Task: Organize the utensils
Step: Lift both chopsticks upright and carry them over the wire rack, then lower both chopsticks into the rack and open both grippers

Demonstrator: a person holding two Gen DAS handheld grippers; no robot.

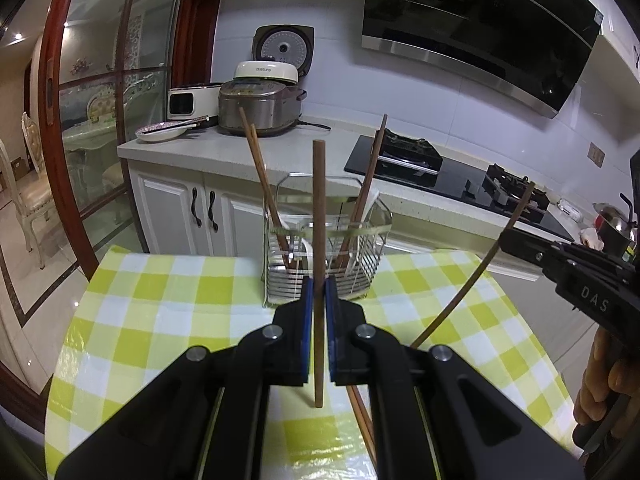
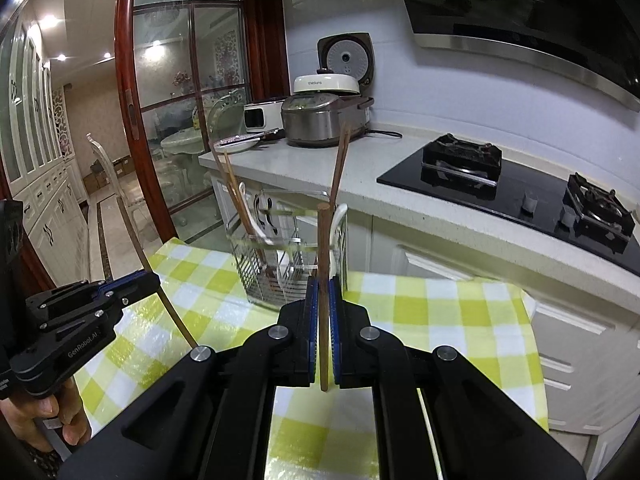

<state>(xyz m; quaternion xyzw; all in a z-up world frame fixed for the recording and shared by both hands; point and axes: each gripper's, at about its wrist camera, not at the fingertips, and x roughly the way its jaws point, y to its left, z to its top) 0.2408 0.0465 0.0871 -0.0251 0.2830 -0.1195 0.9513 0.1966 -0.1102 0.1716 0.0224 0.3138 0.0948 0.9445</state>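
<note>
I have one chopstick [image 1: 319,216] pinched upright in my left gripper [image 1: 319,292] and another chopstick [image 2: 323,280] in my right gripper [image 2: 323,292]. The wire caddy [image 1: 326,256] ahead, at the table's far edge, already holds several; mine remain, plus two lying near on the checked cloth [image 1: 168,304].

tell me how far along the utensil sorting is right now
Done: several chopsticks and white spoons already stand in the wire holder. In hand: the left gripper and right gripper each clamp one chopstick upright. Left: dropping both in, plus at least one more chopstick lying on the checked tablecloth.
</note>
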